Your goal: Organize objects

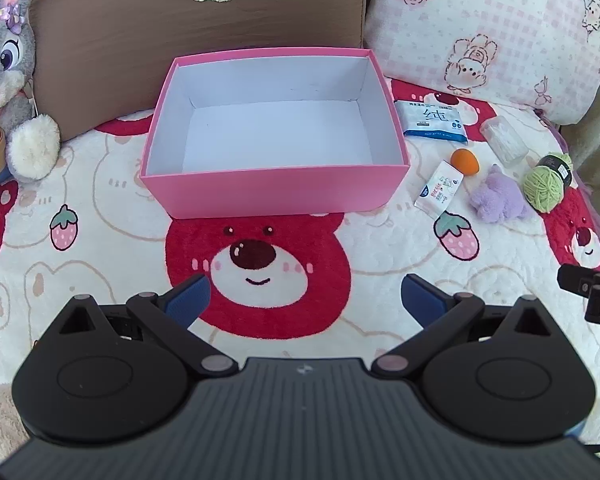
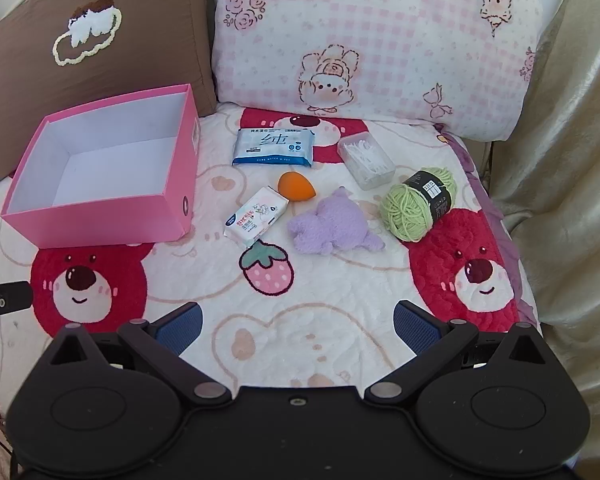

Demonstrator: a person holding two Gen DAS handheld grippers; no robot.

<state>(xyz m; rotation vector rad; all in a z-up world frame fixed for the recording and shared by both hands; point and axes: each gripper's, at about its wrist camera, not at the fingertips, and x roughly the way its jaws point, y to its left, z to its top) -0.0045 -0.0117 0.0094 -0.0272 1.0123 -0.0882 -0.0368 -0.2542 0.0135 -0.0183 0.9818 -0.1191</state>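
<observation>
Both grippers hover over a bed blanket (image 2: 340,300) printed with red bears. Left gripper (image 1: 304,300): jaws spread wide, nothing between them, facing the pink box (image 1: 276,184), which sits open with nothing visible inside. Right gripper (image 2: 296,322): jaws spread wide, nothing held. To the right of the box lie a wipes pack (image 2: 274,147), orange sponge (image 2: 296,188), tissue packet (image 2: 256,216), purple plush (image 2: 334,224), green yarn ball (image 2: 416,204) and clear swab box (image 2: 366,160), all outside the box
</observation>
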